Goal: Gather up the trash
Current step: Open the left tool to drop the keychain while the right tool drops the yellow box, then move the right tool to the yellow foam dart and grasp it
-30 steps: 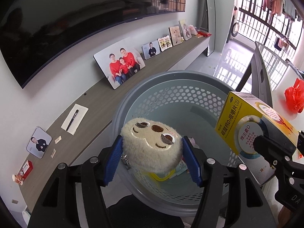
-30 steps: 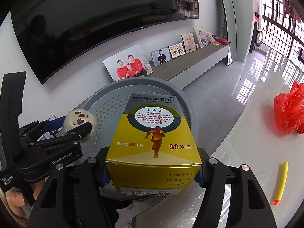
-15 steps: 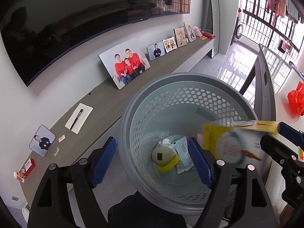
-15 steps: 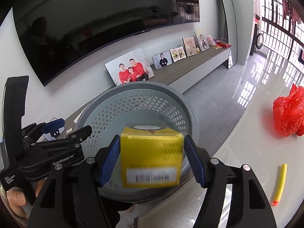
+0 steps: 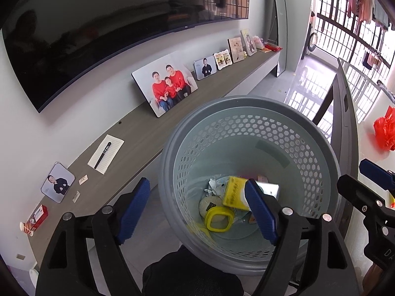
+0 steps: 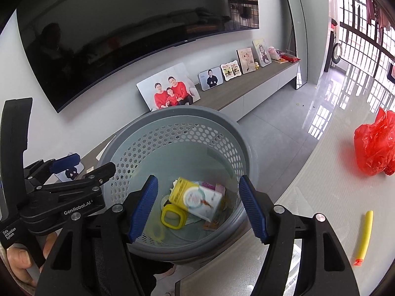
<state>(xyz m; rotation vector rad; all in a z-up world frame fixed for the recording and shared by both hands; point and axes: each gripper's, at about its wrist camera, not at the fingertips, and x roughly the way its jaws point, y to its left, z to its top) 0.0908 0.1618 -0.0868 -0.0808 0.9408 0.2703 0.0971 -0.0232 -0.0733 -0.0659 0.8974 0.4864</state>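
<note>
A grey perforated bin (image 5: 291,133) (image 6: 138,148) stands below both grippers. Inside lie a yellow medicine box (image 5: 234,192) (image 6: 195,198), a cream plush ball (image 5: 209,203), a yellow ring-shaped item (image 5: 219,218) (image 6: 172,215) and some wrappers. My left gripper (image 5: 197,209) is open and empty above the bin's near rim. My right gripper (image 6: 197,208) is open and empty above the bin too. It also shows in the left wrist view (image 5: 370,187), at the right.
A white table (image 6: 308,197) at the right carries a red plastic bag (image 6: 375,145) (image 5: 384,133) and a yellow tube (image 6: 365,236). A TV console (image 5: 128,143) with photo frames, a notepad and a pen runs along the wall under a large TV (image 5: 98,24).
Both grippers opened. The plush ball dropped from the left gripper and the yellow box from the right; both now lie in the bin.
</note>
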